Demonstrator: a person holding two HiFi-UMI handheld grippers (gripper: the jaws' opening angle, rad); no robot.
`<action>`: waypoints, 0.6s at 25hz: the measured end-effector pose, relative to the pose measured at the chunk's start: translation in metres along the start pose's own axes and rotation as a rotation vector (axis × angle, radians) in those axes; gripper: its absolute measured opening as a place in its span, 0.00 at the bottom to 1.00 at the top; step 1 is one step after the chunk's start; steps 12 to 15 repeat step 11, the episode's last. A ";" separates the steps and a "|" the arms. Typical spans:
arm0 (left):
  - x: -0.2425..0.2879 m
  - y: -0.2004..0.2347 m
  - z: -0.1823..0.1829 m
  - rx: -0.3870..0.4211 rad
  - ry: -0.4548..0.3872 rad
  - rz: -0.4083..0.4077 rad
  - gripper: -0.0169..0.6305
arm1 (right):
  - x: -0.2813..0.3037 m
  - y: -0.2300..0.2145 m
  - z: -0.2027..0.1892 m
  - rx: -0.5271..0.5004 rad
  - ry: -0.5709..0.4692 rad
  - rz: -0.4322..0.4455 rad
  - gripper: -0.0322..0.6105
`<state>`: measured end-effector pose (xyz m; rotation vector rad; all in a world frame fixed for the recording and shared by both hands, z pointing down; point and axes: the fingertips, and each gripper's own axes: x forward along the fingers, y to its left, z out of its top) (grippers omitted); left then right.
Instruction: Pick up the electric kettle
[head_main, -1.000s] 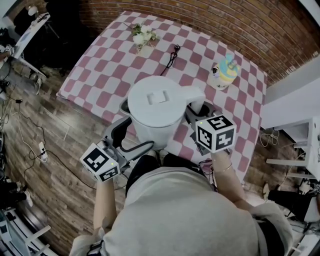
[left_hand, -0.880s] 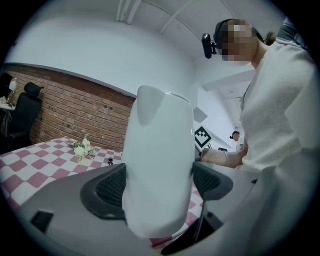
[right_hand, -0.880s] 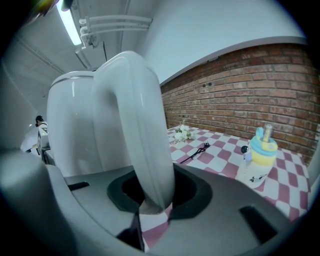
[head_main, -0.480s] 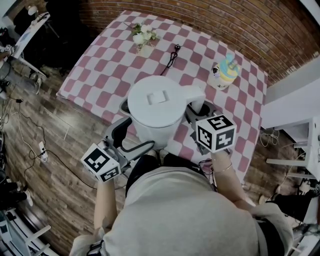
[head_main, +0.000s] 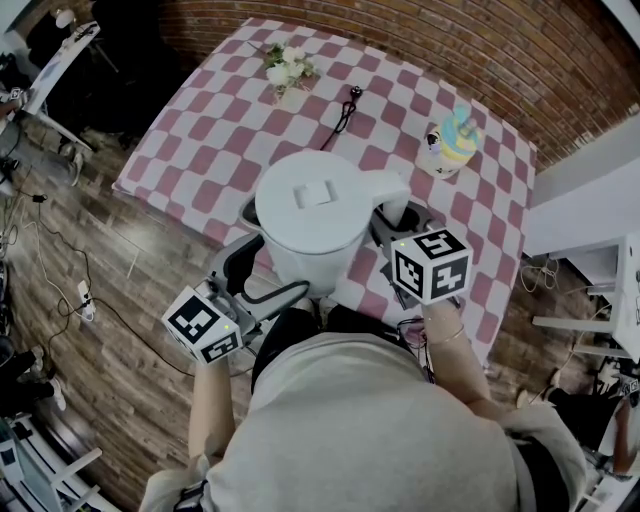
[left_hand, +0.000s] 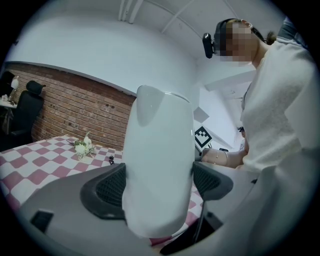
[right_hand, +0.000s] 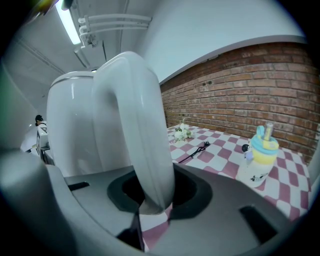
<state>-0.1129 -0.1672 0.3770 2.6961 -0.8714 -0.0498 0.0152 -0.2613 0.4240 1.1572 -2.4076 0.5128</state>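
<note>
Barely anything has changed. Behind the electric kettle, the flowers at the far end of the counter sit a touch nearer the top of the head view than a second ago. That slight slide is all.

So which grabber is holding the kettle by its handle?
The right gripper. Its jaws pinch the curved handle of the white kettle. The left gripper squeezes the kettle's wide body instead.

The pink-checked bench carries three things, well apart — a flower bunch, a black cord, a yellow-and-blue cup.
</note>
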 end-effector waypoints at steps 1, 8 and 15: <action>0.000 0.000 0.000 0.000 0.001 0.000 0.68 | 0.000 0.000 0.000 -0.002 0.002 0.001 0.21; -0.002 0.001 0.000 -0.002 0.003 0.006 0.68 | 0.001 0.002 0.002 -0.014 0.006 0.008 0.21; -0.002 0.002 0.000 -0.005 0.004 0.006 0.68 | 0.002 0.002 0.002 -0.014 0.008 0.006 0.21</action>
